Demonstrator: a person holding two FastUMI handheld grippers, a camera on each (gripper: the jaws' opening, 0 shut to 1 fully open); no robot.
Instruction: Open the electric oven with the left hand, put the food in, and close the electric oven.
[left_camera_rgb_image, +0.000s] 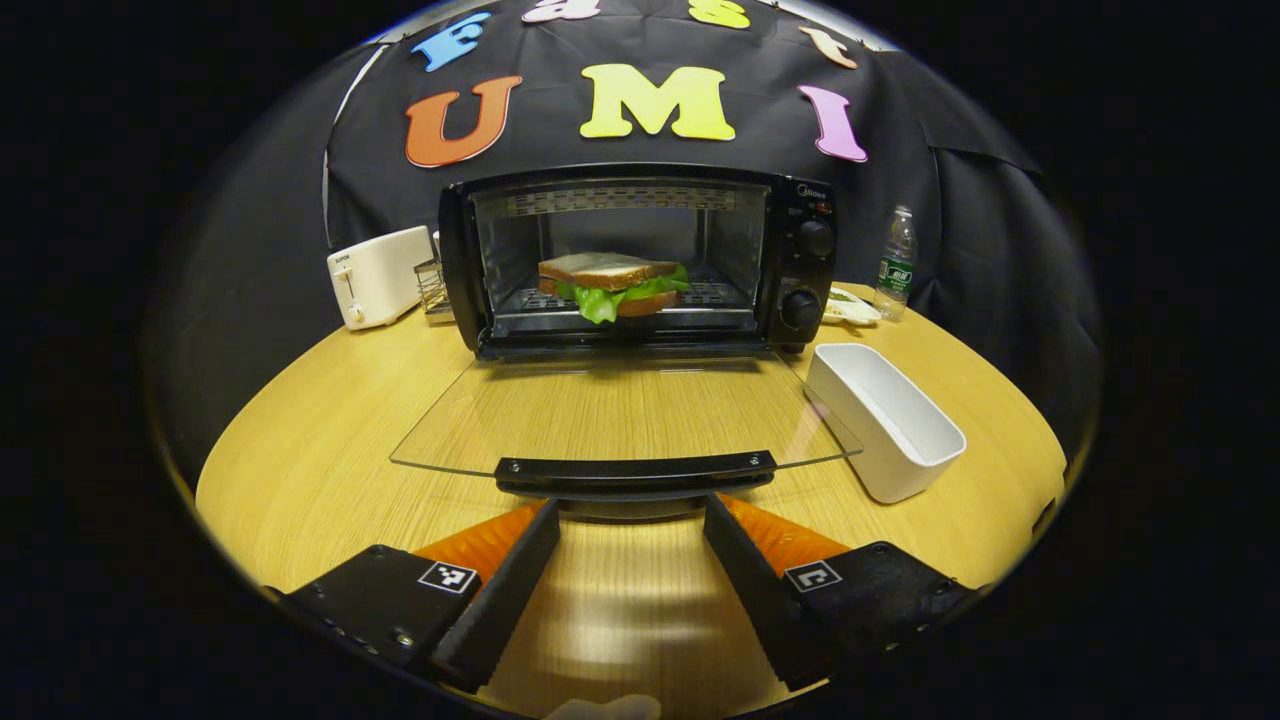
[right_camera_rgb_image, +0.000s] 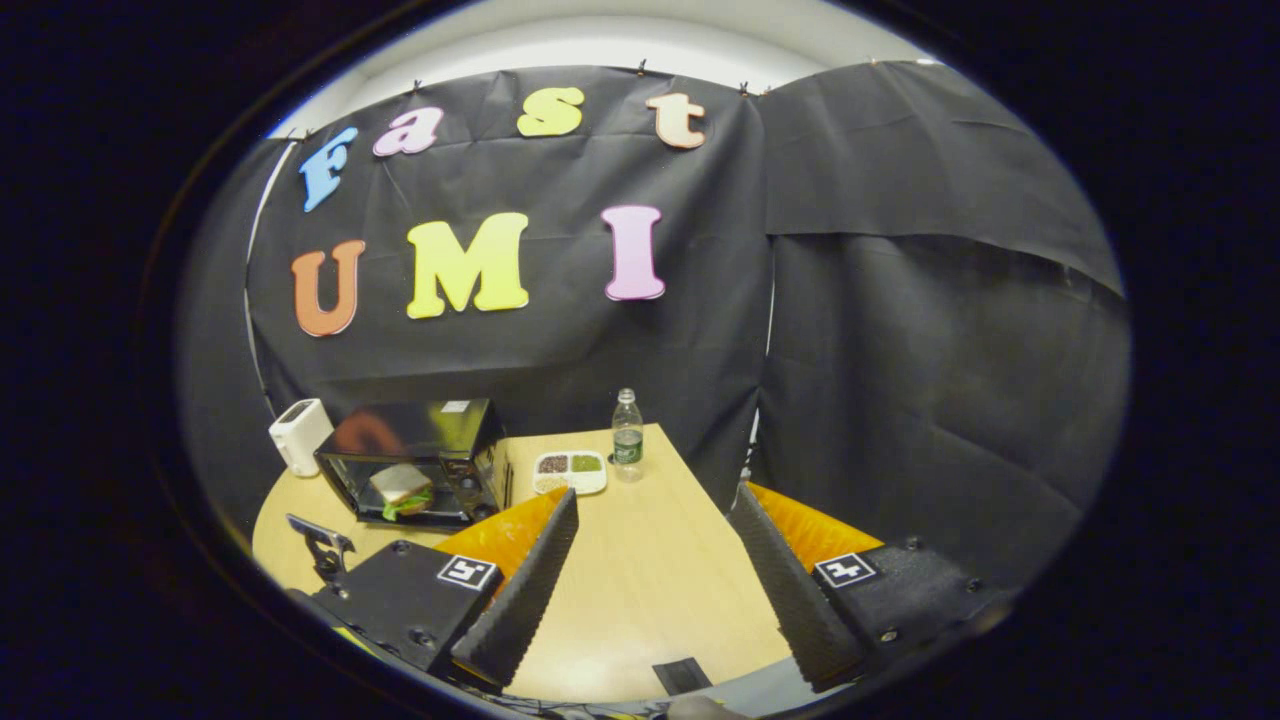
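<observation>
The black electric oven stands at the back of the wooden table with its glass door folded down flat. A sandwich with lettuce lies on the rack inside. My left gripper is open, its fingertips just in front of and slightly below the door's black handle, not touching it. In the right gripper view the oven and sandwich are far off at the lower left. My right gripper is open and holds nothing, raised well above the table.
A white rectangular bin sits right of the door. A white toaster stands left of the oven, with a water bottle and a divided plate to its right. The wooden table has a dark slot near its front edge.
</observation>
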